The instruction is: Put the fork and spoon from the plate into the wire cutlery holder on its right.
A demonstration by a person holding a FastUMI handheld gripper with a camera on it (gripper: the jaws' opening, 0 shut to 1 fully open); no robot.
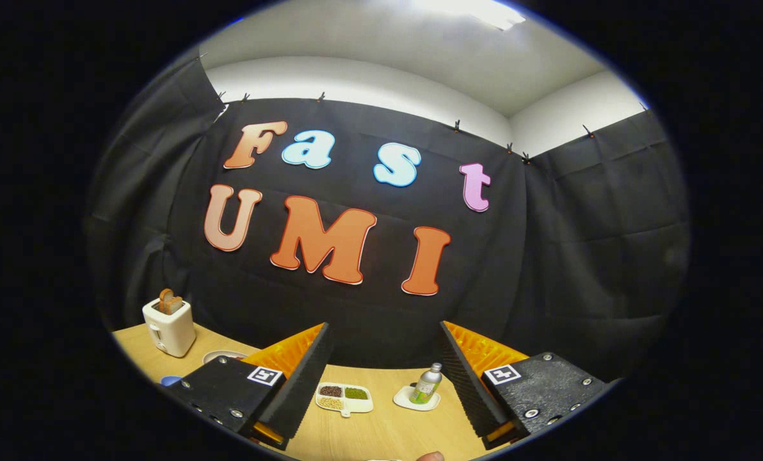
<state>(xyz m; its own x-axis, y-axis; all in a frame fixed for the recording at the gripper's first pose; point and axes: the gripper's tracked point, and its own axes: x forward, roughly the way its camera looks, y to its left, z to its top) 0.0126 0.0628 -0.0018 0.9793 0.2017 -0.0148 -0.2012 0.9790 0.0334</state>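
My gripper (381,378) is held high above the wooden table (381,435), pointing toward the booth's black back wall. Its two ribbed black fingers (305,384) stand wide apart with nothing between them, so it is open. A sliver of a light plate (223,354) peeks out just behind the left finger; I cannot tell whether cutlery lies on it.
A white toaster (169,326) with toast stands at the table's far left. Between the fingers, further off, lie a small divided dish (344,397) of grains and a green bottle (427,385) on a white coaster (416,399). A fingertip (430,456) shows at the near edge.
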